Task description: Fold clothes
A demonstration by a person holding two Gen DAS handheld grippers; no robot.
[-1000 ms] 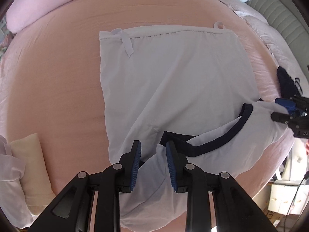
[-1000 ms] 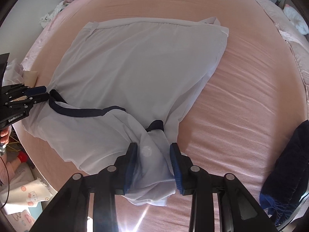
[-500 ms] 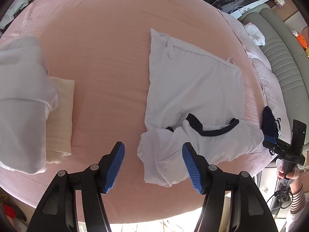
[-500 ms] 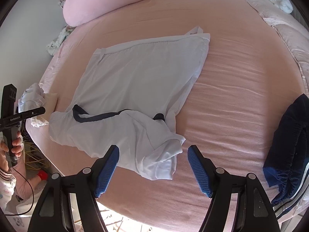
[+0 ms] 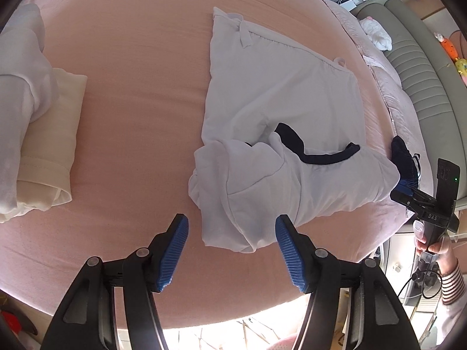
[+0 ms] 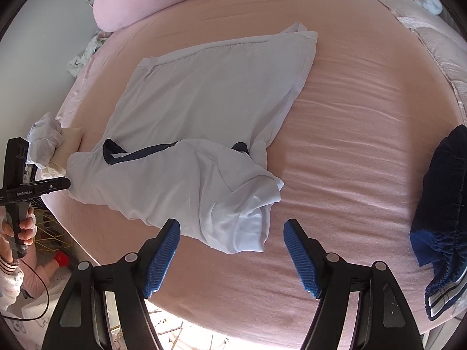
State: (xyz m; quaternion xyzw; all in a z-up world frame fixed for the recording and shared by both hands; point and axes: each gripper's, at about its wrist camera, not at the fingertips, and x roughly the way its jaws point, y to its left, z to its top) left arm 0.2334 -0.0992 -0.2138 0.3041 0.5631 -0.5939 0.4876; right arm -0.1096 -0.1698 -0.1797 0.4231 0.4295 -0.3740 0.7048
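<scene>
A: Where does the white shirt (image 5: pixel 280 110) lie?

B: Flat on the pink bed (image 5: pixel 131 116), hem toward the pillow (image 6: pixel 151 3), and its top part, with the dark collar (image 5: pixel 309 151), doubled over onto the body. The near end is bunched into loose lumps on both sides of the collar.

A: And the two tools?

B: The left gripper (image 5: pixel 230 250) hovers above the bunched corner on its side of the collar, jaws well apart, nothing between them. The right gripper (image 6: pixel 232 253) does the same over the other corner, jaws wide and empty. Neither set of blue pads (image 6: pixel 160 253) touches cloth. Both have just been opening, so I judge the top fold is laid and let go.

A: What makes the next move good?

B: I would tidy before folding again. The folded edge beside the collar is crooked and the sleeve lumps stick out past the body. Each gripper should pinch a single outer corner, not a thick wad, pull gently away from the collar to flatten the layer, and keep both sides level so the edge lies straight.

A: Anything to avoid?

B: Dragging the whole shirt toward the bed edge, or toward the cream bundle (image 5: pixel 52 134) and the navy garment (image 6: pixel 440 204) lying apart from the collar on either side.
</scene>
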